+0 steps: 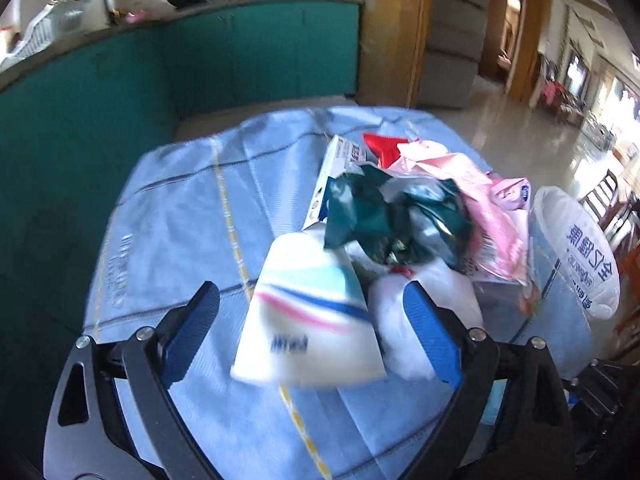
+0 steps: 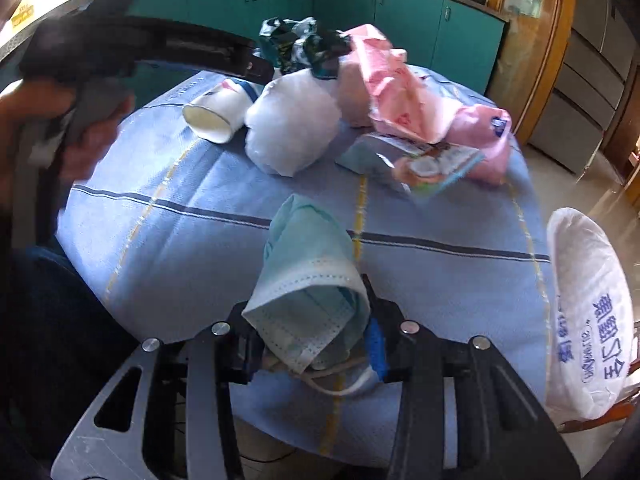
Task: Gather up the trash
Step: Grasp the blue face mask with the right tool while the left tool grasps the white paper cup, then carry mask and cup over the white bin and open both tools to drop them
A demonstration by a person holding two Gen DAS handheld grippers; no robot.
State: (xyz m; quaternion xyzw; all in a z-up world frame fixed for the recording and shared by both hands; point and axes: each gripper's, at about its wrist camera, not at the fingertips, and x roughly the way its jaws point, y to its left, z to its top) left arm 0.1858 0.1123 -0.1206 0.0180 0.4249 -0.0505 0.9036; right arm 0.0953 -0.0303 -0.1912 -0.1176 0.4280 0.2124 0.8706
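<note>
Trash lies on a table with a blue cloth (image 1: 168, 208). My left gripper (image 1: 316, 332) is open, its blue fingers either side of a paper cup (image 1: 308, 316) lying on its side; the cup also shows in the right wrist view (image 2: 216, 114). Beside the cup is a white crumpled bag (image 2: 290, 128), a dark green wrapper (image 1: 384, 216) and a pink plastic bag (image 2: 392, 92). My right gripper (image 2: 312, 352) is shut on a light blue face mask (image 2: 308, 280), held above the near table edge. A white trash bag (image 2: 588, 312) hangs open at the table's right edge.
A flat snack packet (image 2: 420, 164) and a pink tissue pack (image 2: 488, 140) lie right of the pile. A white box (image 1: 340, 168) and red scrap (image 1: 382, 144) sit behind it. Teal cabinets (image 2: 360, 4) stand beyond the table. The left gripper's body (image 2: 132, 52) reaches in from the left.
</note>
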